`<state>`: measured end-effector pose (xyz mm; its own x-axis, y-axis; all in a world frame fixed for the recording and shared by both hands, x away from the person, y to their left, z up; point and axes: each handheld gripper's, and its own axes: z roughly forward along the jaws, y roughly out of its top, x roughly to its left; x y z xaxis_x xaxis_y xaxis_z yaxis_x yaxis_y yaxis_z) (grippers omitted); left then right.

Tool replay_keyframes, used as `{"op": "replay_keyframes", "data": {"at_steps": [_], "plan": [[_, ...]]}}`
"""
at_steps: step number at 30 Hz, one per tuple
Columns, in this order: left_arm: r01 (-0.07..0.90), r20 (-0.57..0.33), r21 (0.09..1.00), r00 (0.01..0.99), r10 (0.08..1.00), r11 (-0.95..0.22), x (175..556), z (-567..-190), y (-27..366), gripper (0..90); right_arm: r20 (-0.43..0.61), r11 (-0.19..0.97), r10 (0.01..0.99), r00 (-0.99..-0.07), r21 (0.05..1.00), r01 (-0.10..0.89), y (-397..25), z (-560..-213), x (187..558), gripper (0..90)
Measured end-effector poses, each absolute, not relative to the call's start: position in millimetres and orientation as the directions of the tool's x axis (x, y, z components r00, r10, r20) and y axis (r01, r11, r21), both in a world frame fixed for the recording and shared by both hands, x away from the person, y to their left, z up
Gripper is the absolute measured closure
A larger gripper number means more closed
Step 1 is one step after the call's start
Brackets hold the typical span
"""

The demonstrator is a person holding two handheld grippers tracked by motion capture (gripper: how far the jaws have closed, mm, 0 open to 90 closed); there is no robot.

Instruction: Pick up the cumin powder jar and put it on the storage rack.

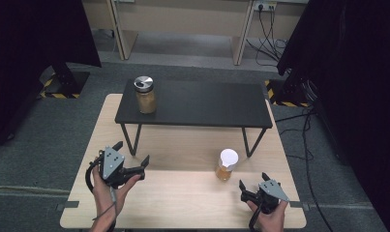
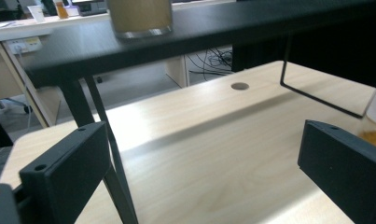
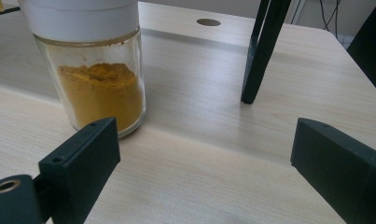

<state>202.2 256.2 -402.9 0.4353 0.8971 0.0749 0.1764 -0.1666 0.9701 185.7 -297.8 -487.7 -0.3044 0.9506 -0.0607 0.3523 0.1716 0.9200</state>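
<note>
**Both claws spread, spice jar just ahead**

Your wooden table (image 1: 183, 193) carries a black shelf (image 1: 202, 104) with a steel-lidded jar (image 1: 145, 94) at its left end. The white-capped spice jar (image 1: 226, 165) stands on the table before the shelf. Your right gripper (image 1: 253, 186) sits near it, jaws spread, empty. Your left gripper (image 1: 132, 157) is likewise spread, holding nothing.

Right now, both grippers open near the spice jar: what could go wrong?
The right gripper sits off to one side of the white-lidded jar; closing in off-centre could tip the tall glass. The shelf leg stands close beside it, so a wide swing may clip it. The left gripper is near another leg.
</note>
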Motion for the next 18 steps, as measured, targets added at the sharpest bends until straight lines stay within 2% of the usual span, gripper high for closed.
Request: {"op": "replay_keyframes", "data": {"at_steps": [11,18], "plan": [[0.219,0.044,0.962,0.463,0.886,-0.162,195,-451,253,1.3,-0.064,0.175,0.951,-0.304,0.919,0.353,-297,-487,186,8.0],[0.291,0.017,0.941,0.471,0.882,-0.173,200,-472,251,1.3,-0.067,0.177,0.951,-0.302,0.919,0.352,-297,-487,185,8.0]]}}
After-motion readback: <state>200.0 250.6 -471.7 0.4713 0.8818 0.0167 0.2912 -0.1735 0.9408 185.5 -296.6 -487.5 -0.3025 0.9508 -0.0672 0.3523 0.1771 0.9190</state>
